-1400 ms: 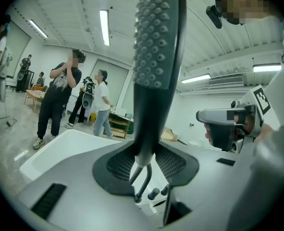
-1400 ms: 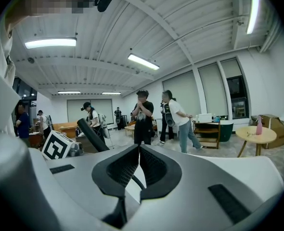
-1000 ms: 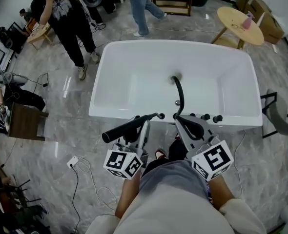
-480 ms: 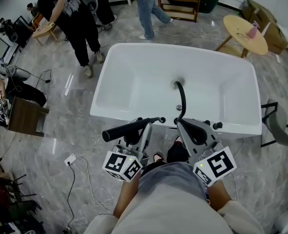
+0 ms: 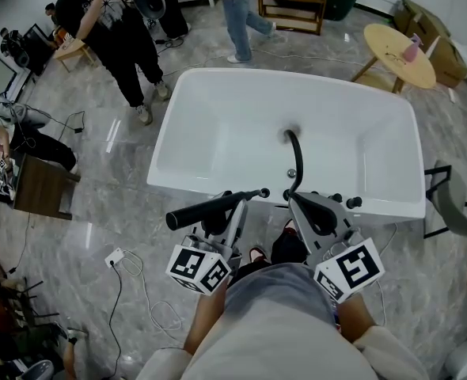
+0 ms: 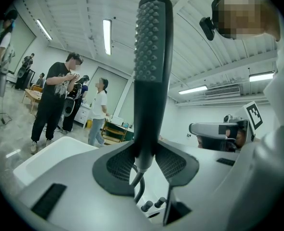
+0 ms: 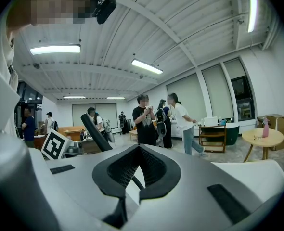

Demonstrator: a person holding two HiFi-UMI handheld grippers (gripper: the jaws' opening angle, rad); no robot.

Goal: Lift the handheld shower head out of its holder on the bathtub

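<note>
Gripping the black, stick-shaped handheld shower head [image 5: 200, 210] with my left hand-held gripper [image 5: 238, 201]

I am pinching its handle and holding it roughly level, just in front of the near rim of the white rectangular bathtub [image 5: 187, 182], while its black hose [image 5: 295, 155] is arching over the basin. My right hand-held gripper [image 5: 292, 199] is hovering beside it, pressed together and empty.

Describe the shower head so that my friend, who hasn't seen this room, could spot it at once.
Find the big white bathtub in the middle of the marble floor and go to its near rim. The shower head is the long black wand crossing there, clamped in the left gripper. Unlike the short round knobs beside it, its face is studded with nubs.
</note>
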